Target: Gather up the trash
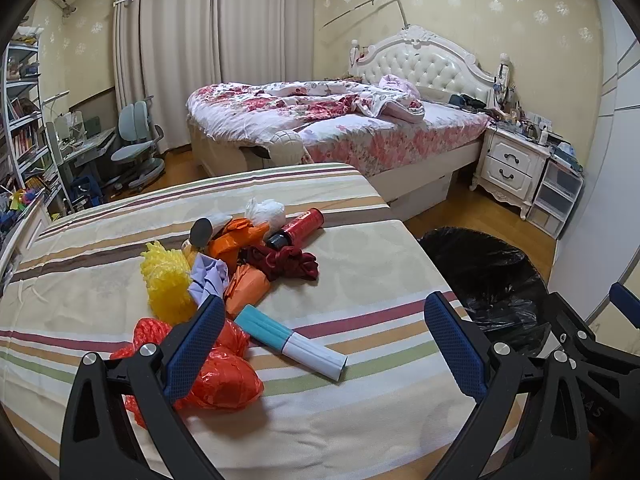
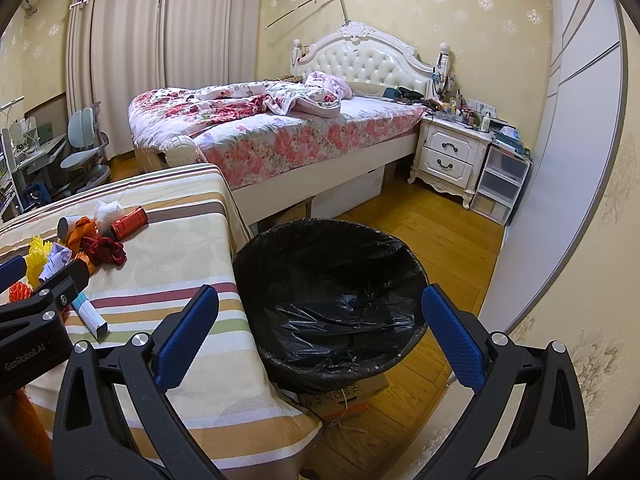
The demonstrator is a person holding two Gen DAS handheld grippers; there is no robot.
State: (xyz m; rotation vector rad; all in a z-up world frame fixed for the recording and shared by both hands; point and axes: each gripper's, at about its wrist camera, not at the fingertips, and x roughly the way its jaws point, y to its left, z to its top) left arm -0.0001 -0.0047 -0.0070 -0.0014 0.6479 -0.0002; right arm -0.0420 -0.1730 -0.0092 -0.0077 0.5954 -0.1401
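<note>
A heap of trash lies on the striped table (image 1: pixel 360 240): a teal and white tube (image 1: pixel 292 342), a red plastic bag (image 1: pixel 224 372), yellow foam netting (image 1: pixel 166 280), orange wrappers (image 1: pixel 246 284), a dark red cloth (image 1: pixel 288 262), a red can (image 1: pixel 298 228) and a white bag (image 1: pixel 264 210). My left gripper (image 1: pixel 326 320) hangs open above the table's near part, the tube just beyond its left finger. My right gripper (image 2: pixel 320 316) stands open over the black-lined bin (image 2: pixel 332 292), nothing between its fingers. The trash pile (image 2: pixel 92 248) sits left in the right wrist view.
The bin (image 1: pixel 492 280) stands on a cardboard box (image 2: pixel 344 396) right of the table, on a wooden floor. A floral bed (image 2: pixel 280 128), a white nightstand (image 2: pixel 448 156) and plastic drawers (image 2: pixel 500 184) are behind. A desk chair (image 1: pixel 136 144) and bookshelves (image 1: pixel 24 120) stand far left.
</note>
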